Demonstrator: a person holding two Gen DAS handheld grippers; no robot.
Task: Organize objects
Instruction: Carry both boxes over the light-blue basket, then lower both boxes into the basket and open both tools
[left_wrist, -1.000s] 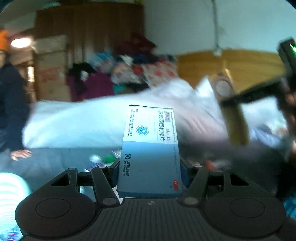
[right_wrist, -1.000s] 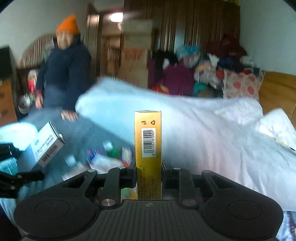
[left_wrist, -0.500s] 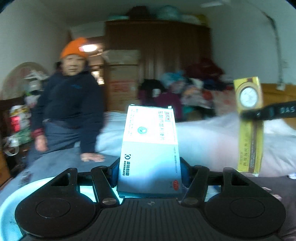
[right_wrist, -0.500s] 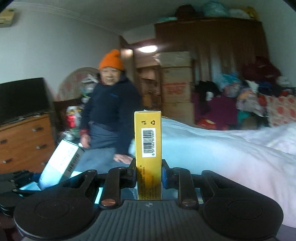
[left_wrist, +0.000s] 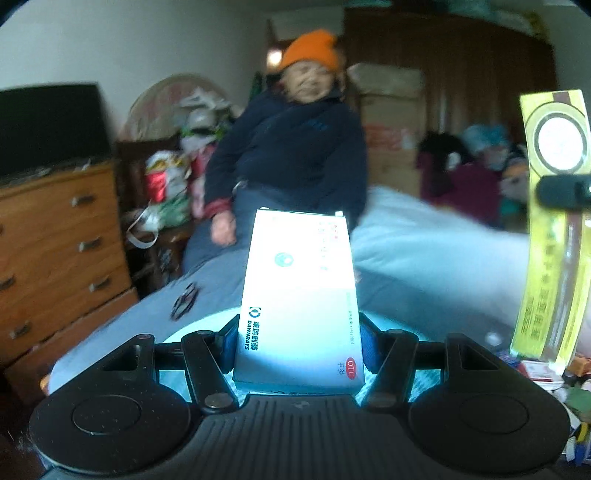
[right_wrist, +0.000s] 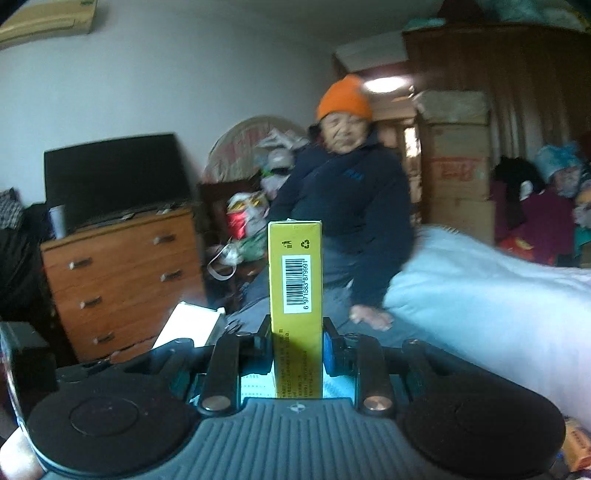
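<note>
Left gripper (left_wrist: 298, 347) clamps an upright white box (left_wrist: 297, 295); right gripper (right_wrist: 297, 345) clamps an upright yellow box (right_wrist: 295, 280); a person (right_wrist: 347, 206) sits on the bed (right_wrist: 491, 291) beyond.

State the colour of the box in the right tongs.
Yellow tall narrow cardboard box, with a white barcode label; right wrist view shows it best.

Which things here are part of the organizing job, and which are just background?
In the job: white medicine box in the left tool; yellow box in the right tool.
Background: dresser, television, cardboard boxes, white quilt.
</note>
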